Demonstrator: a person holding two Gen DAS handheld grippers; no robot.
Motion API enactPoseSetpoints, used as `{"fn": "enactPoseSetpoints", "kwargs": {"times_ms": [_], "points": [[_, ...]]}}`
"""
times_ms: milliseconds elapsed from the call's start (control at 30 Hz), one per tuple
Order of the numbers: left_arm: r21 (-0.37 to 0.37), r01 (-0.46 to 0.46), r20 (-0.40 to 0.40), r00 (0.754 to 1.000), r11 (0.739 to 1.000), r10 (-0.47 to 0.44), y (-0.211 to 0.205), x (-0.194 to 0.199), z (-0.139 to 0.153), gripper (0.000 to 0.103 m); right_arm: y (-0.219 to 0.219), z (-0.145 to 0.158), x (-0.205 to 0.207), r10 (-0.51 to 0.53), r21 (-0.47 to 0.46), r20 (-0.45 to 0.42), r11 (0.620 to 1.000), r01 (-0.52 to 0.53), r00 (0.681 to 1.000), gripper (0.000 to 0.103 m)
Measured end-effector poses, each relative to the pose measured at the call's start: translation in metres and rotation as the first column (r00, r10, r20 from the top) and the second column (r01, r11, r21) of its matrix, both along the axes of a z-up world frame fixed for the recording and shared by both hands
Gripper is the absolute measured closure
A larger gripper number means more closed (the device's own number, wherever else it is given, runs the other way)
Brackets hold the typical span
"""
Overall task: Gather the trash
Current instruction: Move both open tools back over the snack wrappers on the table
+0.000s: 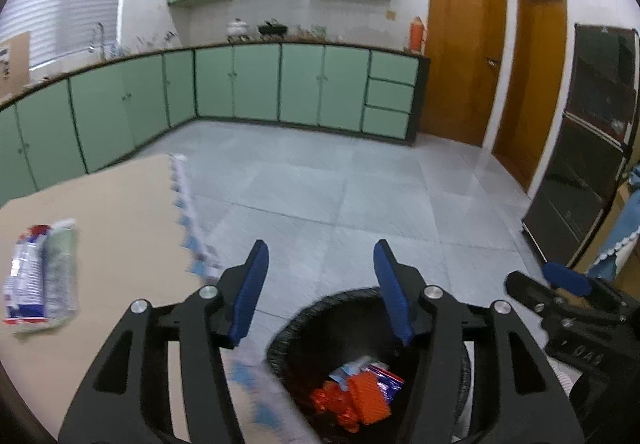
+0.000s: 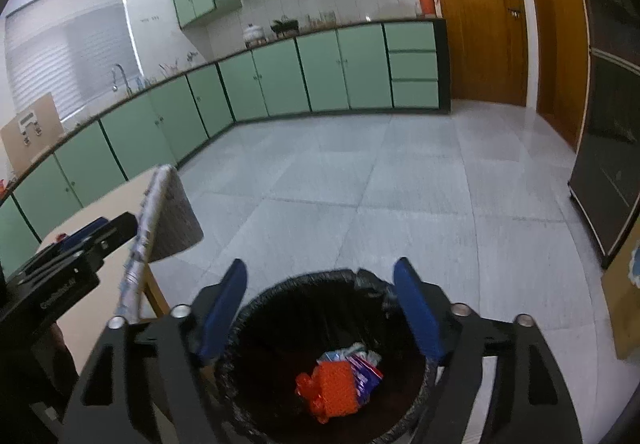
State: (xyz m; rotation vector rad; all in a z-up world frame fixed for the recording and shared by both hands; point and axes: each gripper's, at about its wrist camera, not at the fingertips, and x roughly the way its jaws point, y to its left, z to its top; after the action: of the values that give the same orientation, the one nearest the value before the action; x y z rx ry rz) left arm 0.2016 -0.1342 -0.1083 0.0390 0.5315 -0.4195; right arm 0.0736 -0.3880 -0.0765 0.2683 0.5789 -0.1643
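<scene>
A black-lined trash bin [image 1: 288, 328] [image 2: 280, 292] stands on the floor beside a tan table [image 1: 120, 211]. Orange and blue-white wrappers [image 1: 360, 392] [image 2: 340, 384] lie inside it. My left gripper [image 1: 320, 292] is open and empty, above the table's edge and the bin. My right gripper [image 2: 320, 312] is open and empty, right over the bin's mouth; it also shows in the left wrist view [image 1: 560, 284]. A blue-white plastic package [image 1: 40, 280] lies on the table at the left. A long, blurred blue-white wrapper [image 1: 192, 228] [image 2: 140, 244] hangs at the table's edge.
Grey tiled floor [image 2: 400, 183] spreads ahead. Green base cabinets [image 1: 240, 83] run along the far wall and left side. Wooden doors [image 1: 460, 63] stand at the right, with a dark cabinet [image 1: 592, 143] beside them.
</scene>
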Motion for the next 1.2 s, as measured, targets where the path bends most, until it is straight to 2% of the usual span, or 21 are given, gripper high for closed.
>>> {"fn": "enactPoseSetpoints", "kwargs": {"times_ms": [33, 100, 200, 300, 467, 600, 700, 833, 1033, 1100, 1200], "points": [[-0.003, -0.021, 0.016, 1.0, 1.0, 0.021, 0.012, -0.003, 0.005, 0.045, 0.006, 0.007, -0.001, 0.008, 0.004, 0.018, 1.0, -0.008, 1.0, 0.017], [-0.005, -0.067, 0.042, 0.997, 0.998, 0.067, 0.039, -0.008, 0.015, 0.034, 0.015, 0.018, -0.003, 0.031, 0.009, 0.047, 0.999, -0.032, 0.998, 0.013], [-0.008, -0.134, 0.062, 0.989, 0.991, 0.135, 0.077, -0.013, 0.025, 0.028, 0.036, 0.031, -0.002, 0.069, 0.007, 0.078, 0.998, -0.07, 0.995, 0.01], [0.0, -0.232, 0.082, 0.969, 0.973, 0.232, 0.127, -0.02, 0.032, 0.024, 0.064, 0.04, 0.004, 0.128, -0.005, 0.097, 0.992, -0.128, 0.987, 0.009], [0.039, -0.395, 0.115, 0.914, 0.918, 0.388, 0.206, -0.03, 0.036, 0.023, 0.124, 0.041, 0.02, 0.248, -0.028, 0.105, 0.969, -0.247, 0.963, 0.009], [0.044, -0.496, 0.096, 0.866, 0.867, 0.491, 0.261, -0.036, 0.033, 0.023, 0.178, 0.034, 0.037, 0.345, -0.056, 0.095, 0.938, -0.341, 0.934, 0.009], [0.039, -0.541, 0.072, 0.84, 0.84, 0.538, 0.289, -0.039, 0.03, 0.023, 0.217, 0.028, 0.05, 0.406, -0.07, 0.089, 0.913, -0.401, 0.909, 0.009], [0.044, -0.565, 0.053, 0.825, 0.824, 0.563, 0.314, -0.042, 0.027, 0.023, 0.258, 0.017, 0.07, 0.463, -0.069, 0.081, 0.886, -0.459, 0.882, 0.009], [0.044, -0.585, 0.023, 0.811, 0.81, 0.585, 0.337, -0.036, 0.019, 0.024, 0.296, 0.004, 0.094, 0.493, -0.067, 0.037, 0.869, -0.49, 0.869, 0.015], [0.043, -0.584, 0.014, 0.811, 0.81, 0.584, 0.339, -0.029, 0.016, 0.024, 0.306, 0.0, 0.102, 0.502, -0.071, 0.018, 0.863, -0.5, 0.864, 0.018], [0.035, -0.563, -0.015, 0.826, 0.826, 0.564, 0.34, -0.018, 0.011, 0.025, 0.309, -0.006, 0.107, 0.499, -0.078, 0.004, 0.864, -0.498, 0.866, 0.019]]}}
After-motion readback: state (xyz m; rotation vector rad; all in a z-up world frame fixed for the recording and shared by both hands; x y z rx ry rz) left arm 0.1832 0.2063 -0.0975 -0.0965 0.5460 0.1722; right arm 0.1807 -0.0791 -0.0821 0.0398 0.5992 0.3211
